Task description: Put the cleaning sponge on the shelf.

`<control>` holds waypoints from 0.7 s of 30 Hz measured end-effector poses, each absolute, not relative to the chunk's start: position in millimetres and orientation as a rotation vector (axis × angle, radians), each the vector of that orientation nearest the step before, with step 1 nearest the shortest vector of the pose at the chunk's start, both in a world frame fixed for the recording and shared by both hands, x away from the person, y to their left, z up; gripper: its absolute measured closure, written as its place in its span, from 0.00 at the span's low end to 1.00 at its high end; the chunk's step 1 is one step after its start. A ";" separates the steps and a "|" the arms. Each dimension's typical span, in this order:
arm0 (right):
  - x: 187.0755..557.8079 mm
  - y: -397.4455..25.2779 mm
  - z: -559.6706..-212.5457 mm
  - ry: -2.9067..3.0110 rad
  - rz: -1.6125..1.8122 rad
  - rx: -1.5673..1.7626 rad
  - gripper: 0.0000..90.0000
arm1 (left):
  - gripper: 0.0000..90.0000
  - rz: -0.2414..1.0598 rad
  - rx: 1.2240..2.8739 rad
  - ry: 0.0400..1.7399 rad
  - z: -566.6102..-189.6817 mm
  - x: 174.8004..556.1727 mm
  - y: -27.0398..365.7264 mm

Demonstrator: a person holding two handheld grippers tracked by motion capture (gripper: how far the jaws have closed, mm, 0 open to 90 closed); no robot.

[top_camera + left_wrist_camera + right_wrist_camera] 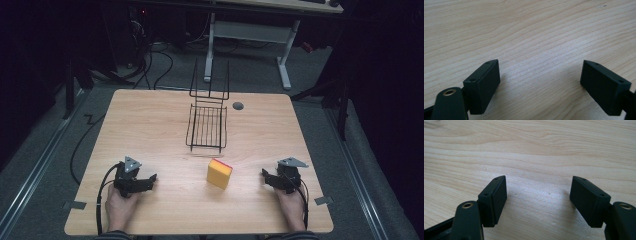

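Wooden table (150,125) lies mostly bare. Black wire rack (206,127) runs lengthwise away from the person, mid-table. Nearer sits the yellow sponge (219,173), seemingly tilted, between the left gripper (150,181) and right gripper (266,176), well apart from both; jaws wide, holding nothing.

Yellow sponge (219,173) with a red upper edge, a rectangular block lying flat on the table, just in front of the black wire rack (207,127), apart from it.
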State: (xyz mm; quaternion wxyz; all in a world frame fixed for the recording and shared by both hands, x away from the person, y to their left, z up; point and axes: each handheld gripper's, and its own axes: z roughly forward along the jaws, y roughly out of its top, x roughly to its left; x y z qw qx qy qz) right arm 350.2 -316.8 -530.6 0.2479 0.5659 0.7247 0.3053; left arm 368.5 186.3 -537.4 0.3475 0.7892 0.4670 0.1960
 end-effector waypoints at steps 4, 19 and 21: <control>349.6 -316.2 -530.7 1.972 0.829 1.542 0.33 | 0.19 0.508 2.046 1.211 -537.4 368.5 186.3; 347.5 -317.5 -526.0 2.010 0.919 1.528 0.28 | 0.19 0.505 2.047 1.211 -537.2 368.6 186.6; 347.0 -317.3 -524.7 2.016 0.933 1.519 0.28 | 0.19 0.505 2.047 1.211 -537.2 368.6 186.6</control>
